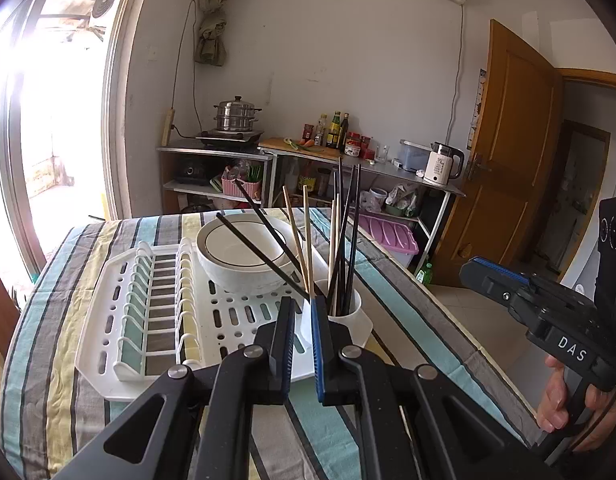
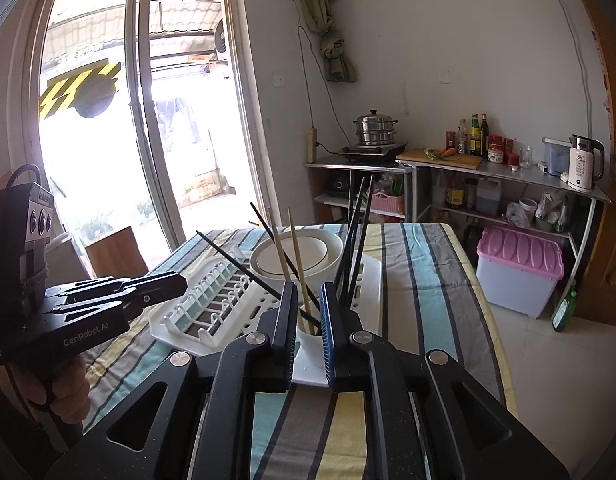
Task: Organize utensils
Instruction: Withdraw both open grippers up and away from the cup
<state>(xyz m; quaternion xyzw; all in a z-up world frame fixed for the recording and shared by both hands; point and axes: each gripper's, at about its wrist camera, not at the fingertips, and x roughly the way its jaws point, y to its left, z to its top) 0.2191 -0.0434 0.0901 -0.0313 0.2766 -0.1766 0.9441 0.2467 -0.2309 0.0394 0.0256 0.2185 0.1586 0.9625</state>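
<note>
A white dish rack (image 1: 156, 320) (image 2: 212, 312) lies on the striped table. Its white utensil cup (image 1: 346, 312) (image 2: 308, 326) holds several black and wooden chopsticks (image 1: 340, 240) (image 2: 296, 256), some leaning left over a white bowl (image 1: 244, 256) (image 2: 296, 260). My left gripper (image 1: 304, 312) hovers just in front of the cup, jaws slightly apart, holding nothing. My right gripper (image 2: 309, 300) is also close before the cup, jaws slightly apart and empty. Each gripper shows in the other's view: the right one (image 1: 492, 276), the left one (image 2: 156, 284).
The striped tablecloth (image 1: 48, 320) (image 2: 420, 280) covers the table; its right edge drops to the floor. Behind stand metal shelves with a steamer pot (image 1: 236, 114), bottles (image 1: 336, 130), a kettle (image 1: 442, 166) and a pink-lidded bin (image 2: 520, 268). A glass door is at left.
</note>
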